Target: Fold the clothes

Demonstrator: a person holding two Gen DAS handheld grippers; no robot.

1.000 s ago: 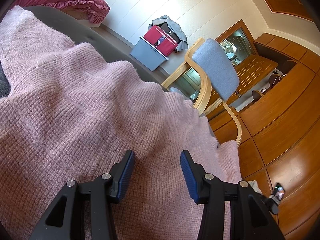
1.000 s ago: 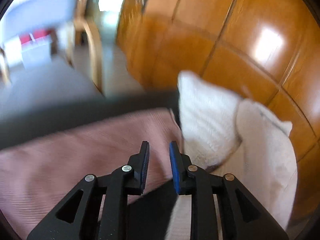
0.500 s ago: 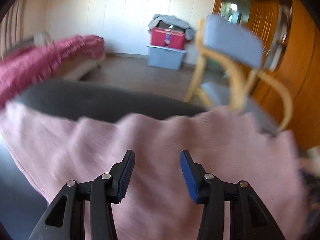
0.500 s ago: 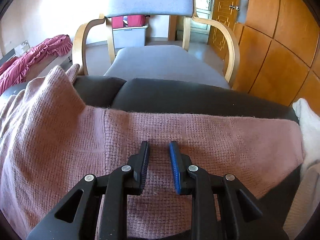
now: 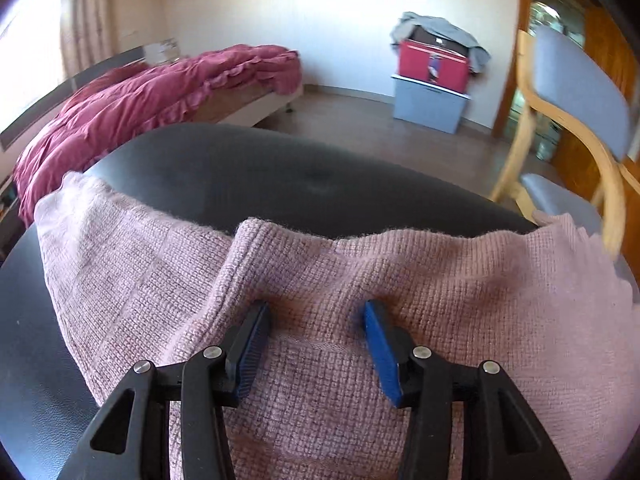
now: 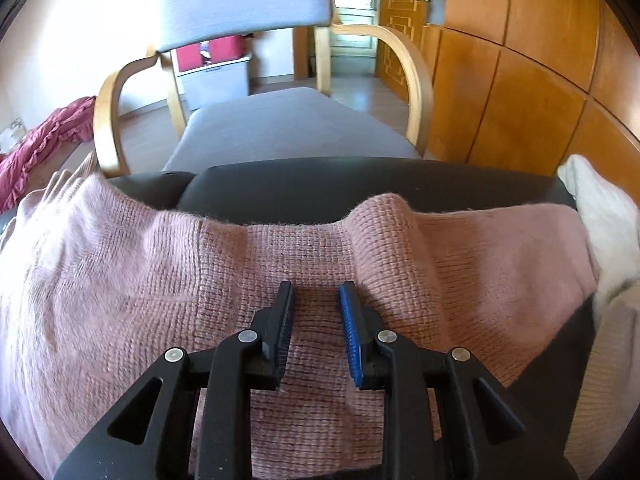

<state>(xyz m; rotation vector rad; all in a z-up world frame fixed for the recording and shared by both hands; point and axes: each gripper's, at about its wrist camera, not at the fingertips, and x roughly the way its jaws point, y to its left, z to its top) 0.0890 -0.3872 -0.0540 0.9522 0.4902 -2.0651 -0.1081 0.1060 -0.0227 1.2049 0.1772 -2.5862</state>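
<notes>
Both claws angled down onto the pink waffle-knit sweater (image 5: 420,280) spread on the black padded bench (image 5: 280,176), the left claw (image 5: 316,316) having just widened, its jaws apart with knit bunched between, the right claw (image 6: 316,296) narrowly apart, pads resting on flat fabric, gripping nothing.

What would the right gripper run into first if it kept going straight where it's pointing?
Probably the pink knit sweater: the right gripper angles down at it with open fingers. Whether they already touch the knit is unclear.
</notes>
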